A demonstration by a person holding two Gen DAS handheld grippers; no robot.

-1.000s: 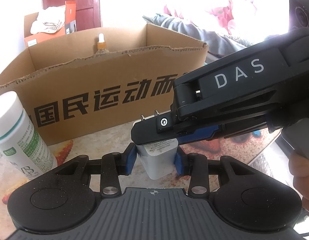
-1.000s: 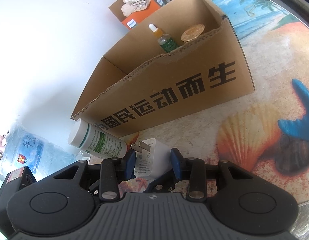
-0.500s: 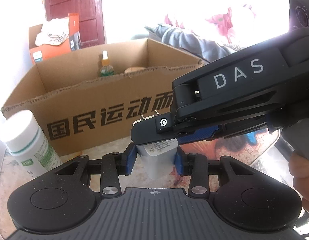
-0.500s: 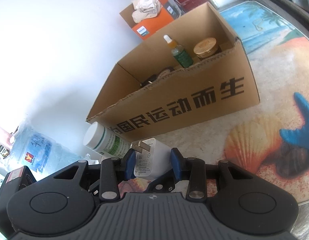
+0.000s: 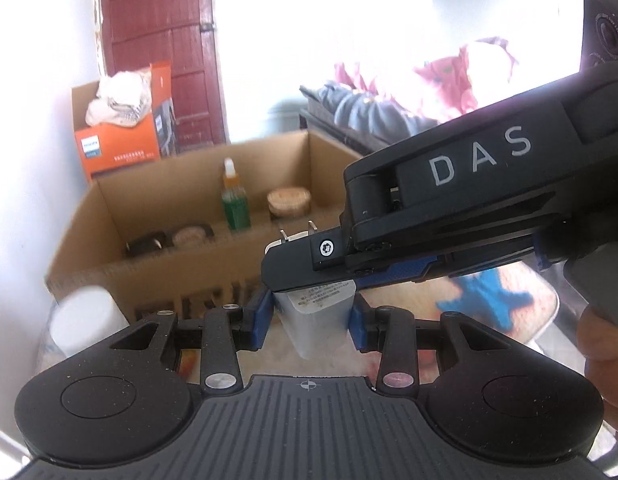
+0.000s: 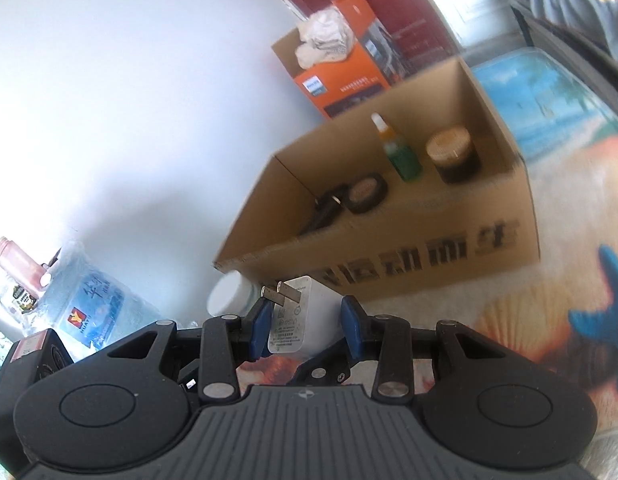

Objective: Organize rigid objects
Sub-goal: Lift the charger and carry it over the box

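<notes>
A white charger plug (image 5: 315, 318) with two metal prongs is held off the table by both grippers. My left gripper (image 5: 309, 316) is shut on its lower body with the blue pads on either side. My right gripper (image 5: 305, 266) reaches in from the right and clamps the charger's prong end; in the right wrist view the charger (image 6: 297, 314) sits between that gripper's (image 6: 305, 320) blue pads. Beyond stands the open cardboard box (image 5: 109, 216) (image 6: 429, 240), holding a green dropper bottle (image 5: 235, 204), a wooden-lidded jar (image 6: 453, 152) and a round compact (image 6: 367, 192).
A white-capped bottle (image 5: 85, 320) (image 6: 229, 300) stands by the box's near left corner. An orange carton (image 5: 121, 148) with a cloth on it sits behind the box. A water jug (image 6: 93, 304) is at the left. The tabletop (image 6: 509, 312) has a shell and starfish print.
Both grippers have risen together with the charger still held. The box's inside and its contents now show over the front wall, and the white bottle sits lower in view.
</notes>
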